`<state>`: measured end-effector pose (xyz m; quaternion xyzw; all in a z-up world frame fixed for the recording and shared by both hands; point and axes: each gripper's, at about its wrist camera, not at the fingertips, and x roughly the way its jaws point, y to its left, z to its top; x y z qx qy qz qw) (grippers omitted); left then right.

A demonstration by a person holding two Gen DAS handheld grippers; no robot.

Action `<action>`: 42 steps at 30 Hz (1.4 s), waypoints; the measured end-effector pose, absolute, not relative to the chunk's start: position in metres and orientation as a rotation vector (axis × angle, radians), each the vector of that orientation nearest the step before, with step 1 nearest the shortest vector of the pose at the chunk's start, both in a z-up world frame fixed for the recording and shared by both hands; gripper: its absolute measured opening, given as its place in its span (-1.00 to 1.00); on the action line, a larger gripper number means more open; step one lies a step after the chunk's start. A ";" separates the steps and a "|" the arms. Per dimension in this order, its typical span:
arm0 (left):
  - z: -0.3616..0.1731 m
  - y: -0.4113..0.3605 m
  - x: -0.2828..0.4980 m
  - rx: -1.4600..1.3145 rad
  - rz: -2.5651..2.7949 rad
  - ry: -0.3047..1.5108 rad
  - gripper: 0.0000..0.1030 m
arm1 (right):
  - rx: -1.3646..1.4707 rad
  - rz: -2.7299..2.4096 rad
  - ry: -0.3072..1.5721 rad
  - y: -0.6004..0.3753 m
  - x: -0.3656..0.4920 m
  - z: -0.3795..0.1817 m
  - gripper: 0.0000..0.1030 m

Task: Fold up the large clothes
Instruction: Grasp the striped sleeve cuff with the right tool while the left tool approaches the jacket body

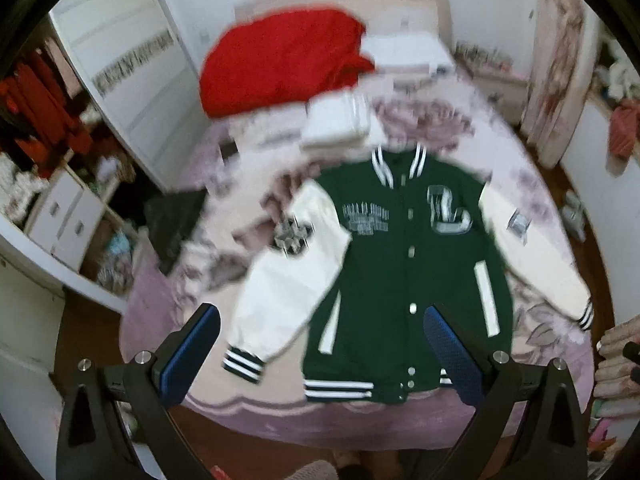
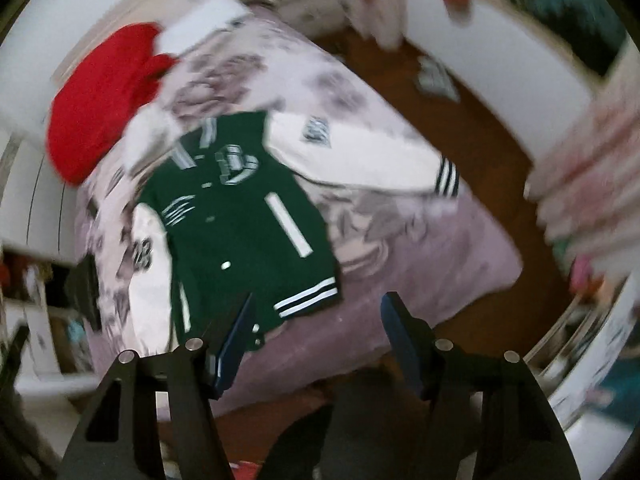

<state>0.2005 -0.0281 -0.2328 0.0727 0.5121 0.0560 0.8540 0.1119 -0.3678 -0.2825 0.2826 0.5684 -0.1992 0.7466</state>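
Folding has not begun, as far as these views show: the jacket [image 1: 404, 264] lies spread face up on the bed [image 1: 152, 304], green body flat, buttons done up, collar toward the headboard and striped hem at the near edge. Its two cream sleeves are still splayed outward, one [image 1: 288, 280] angling down toward the near-left corner of the bed, the other [image 1: 536, 256] stretched toward the opposite side, so neither has been brought across the chest. The left gripper [image 1: 320, 354] hangs above the hem with its jaws wide apart and nothing between them; the blue pads [image 1: 192, 356] touch no cloth. The right gripper [image 2: 316, 344] is also open and empty, hovering over the hem corner and the bed's near edge. Both views are smeared, so fine creases in the fabric cannot be judged. A red bundle [image 1: 280, 60] sits near the pillows, well apart from the jacket, and a small folded white stack [image 1: 340, 124] lies just beyond the collar. Everything remains to do: the sleeves need folding in, then the body needs folding up, and the first grasp looks likely to fall on the hem or a cuff.
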 end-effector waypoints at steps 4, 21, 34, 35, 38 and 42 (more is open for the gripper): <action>-0.321 -0.051 0.229 0.169 0.174 1.183 1.00 | 0.877 -0.536 1.233 -0.465 0.113 -0.411 0.56; -0.531 -0.123 0.328 0.234 0.307 1.315 1.00 | 1.486 -0.657 0.752 -0.656 0.201 -0.708 0.12; -0.567 -0.159 0.417 0.293 0.217 1.275 1.00 | 1.147 -0.631 0.741 -0.768 0.342 -0.603 -0.87; -0.573 -0.156 0.420 0.284 0.213 1.288 1.00 | 1.127 -0.625 0.741 -0.771 0.350 -0.593 -0.88; -0.589 -0.149 0.423 0.241 0.181 1.343 1.00 | 1.064 -0.582 0.720 -0.761 0.379 -0.550 -0.88; -0.600 -0.141 0.425 0.205 0.108 1.371 1.00 | 0.911 -0.499 0.722 -0.710 0.419 -0.494 -0.88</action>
